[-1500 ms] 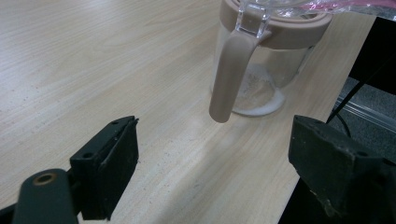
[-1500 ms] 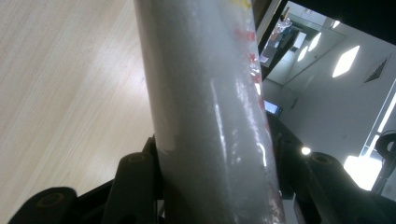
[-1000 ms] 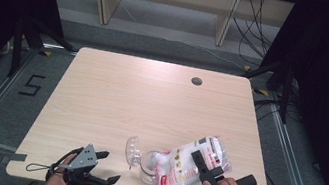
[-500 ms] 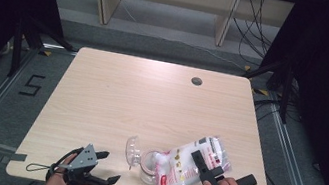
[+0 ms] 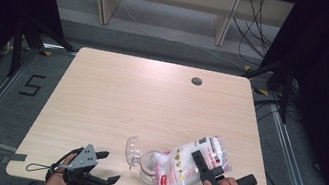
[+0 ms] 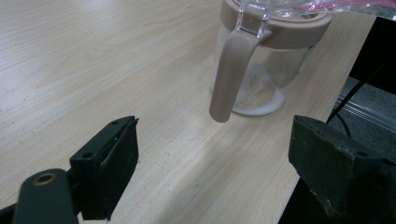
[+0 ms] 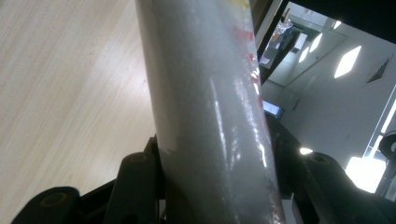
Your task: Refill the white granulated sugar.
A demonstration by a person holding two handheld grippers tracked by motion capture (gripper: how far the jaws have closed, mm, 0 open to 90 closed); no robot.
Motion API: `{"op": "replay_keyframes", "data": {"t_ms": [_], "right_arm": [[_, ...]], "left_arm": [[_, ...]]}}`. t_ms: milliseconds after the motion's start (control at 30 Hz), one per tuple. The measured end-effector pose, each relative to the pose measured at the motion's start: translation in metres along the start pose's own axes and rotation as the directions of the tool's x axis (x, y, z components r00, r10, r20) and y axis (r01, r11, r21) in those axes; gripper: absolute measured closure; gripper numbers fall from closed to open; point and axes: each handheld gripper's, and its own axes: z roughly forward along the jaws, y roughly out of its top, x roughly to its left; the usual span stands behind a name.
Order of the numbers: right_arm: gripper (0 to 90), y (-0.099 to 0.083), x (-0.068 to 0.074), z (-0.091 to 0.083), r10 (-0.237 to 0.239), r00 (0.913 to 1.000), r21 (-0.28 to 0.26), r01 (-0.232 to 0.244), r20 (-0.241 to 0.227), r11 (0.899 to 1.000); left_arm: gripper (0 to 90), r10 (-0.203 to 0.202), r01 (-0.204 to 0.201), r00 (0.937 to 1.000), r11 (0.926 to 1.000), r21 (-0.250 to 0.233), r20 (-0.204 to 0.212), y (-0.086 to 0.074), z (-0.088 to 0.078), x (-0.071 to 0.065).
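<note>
Bag [image 5: 188, 165] of white powder sits low right of centre in the high view, pinched in your right gripper [image 5: 202, 163], its long axis slanting down-left so the mouth rests over the jar [image 5: 149, 165]. Your left gripper [image 5: 108, 167], jaws spread and empty, waits at lower left, with the jar's handle [image 6: 231, 74] just ahead between them. One bag, one jar, one hinged lid [image 5: 132, 148], two grippers.
</note>
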Motion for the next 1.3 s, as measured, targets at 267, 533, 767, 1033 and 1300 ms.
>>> {"op": "replay_keyframes", "data": {"t_ms": [267,533,767,1033,1300], "right_arm": [[57.8,-0.0001,-0.0008,0.0007,-0.012,0.9999,-0.007,0.012,0.003,1.000],[58.1,-0.0002,-0.0008,0.0007,-0.010,0.9999,-0.007,0.010,0.002,1.000],[58.4,-0.0005,-0.0006,0.0008,-0.008,1.0000,-0.007,0.008,0.000,1.000],[58.9,-0.0008,-0.0008,0.0008,-0.005,1.0000,-0.008,0.005,-0.006,1.000],[59.1,-0.0011,-0.0010,0.0012,-0.007,1.0000,-0.012,0.007,-0.005,1.000]], "left_arm": [[15.9,-0.004,0.004,1.0000,1.0000,-0.002,0.004,-0.0002,0.0003,0.0001],[15.9,0.000,0.000,1.0000,1.0000,0.001,-0.001,0.0000,0.0000,-0.0001],[15.9,0.001,-0.001,1.0000,1.0000,0.001,-0.001,0.0000,-0.0001,0.0000],[15.9,-0.002,0.002,1.0000,1.0000,-0.004,0.004,-0.0001,0.0002,0.0001],[15.9,-0.002,0.002,1.0000,1.0000,0.000,-0.001,0.0000,0.0000,-0.0001]]}}
